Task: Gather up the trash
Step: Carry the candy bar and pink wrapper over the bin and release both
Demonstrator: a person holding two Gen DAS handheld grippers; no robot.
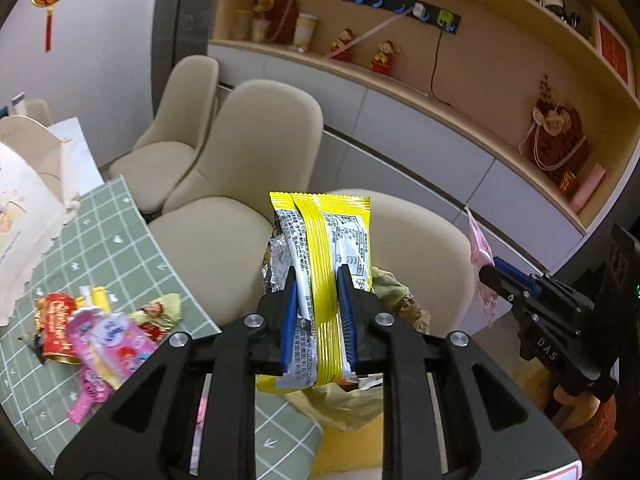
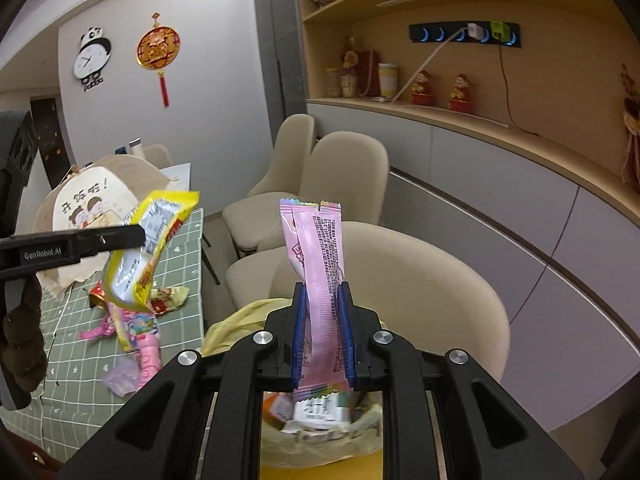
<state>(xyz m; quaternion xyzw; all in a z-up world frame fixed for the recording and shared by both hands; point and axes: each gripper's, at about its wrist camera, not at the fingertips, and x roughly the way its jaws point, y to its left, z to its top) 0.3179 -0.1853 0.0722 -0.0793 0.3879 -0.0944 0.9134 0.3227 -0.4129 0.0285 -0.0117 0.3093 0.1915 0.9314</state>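
My left gripper [image 1: 318, 270] is shut on a yellow snack wrapper [image 1: 320, 232] that stands up between its blue pads. In the right wrist view the same yellow wrapper [image 2: 140, 256] hangs from the left gripper [image 2: 140, 235] above the table edge. The right gripper [image 2: 322, 285] is shut on a long pink wrapper [image 2: 318, 248]; from the left wrist it shows at the right [image 1: 486, 270], with the pink wrapper [image 1: 480, 256] in it. Below both grippers sits a bin lined with a yellow bag [image 2: 320, 436] holding some trash. More wrappers [image 1: 100, 332] lie piled on the green checked tablecloth [image 1: 112, 240].
Beige chairs [image 1: 260, 140] stand close beside the table and behind the bin. A printed paper bag [image 2: 88, 208] stands on the table behind the wrapper pile [image 2: 136, 328]. A long counter with shelves and ornaments [image 2: 460, 92] runs along the right wall.
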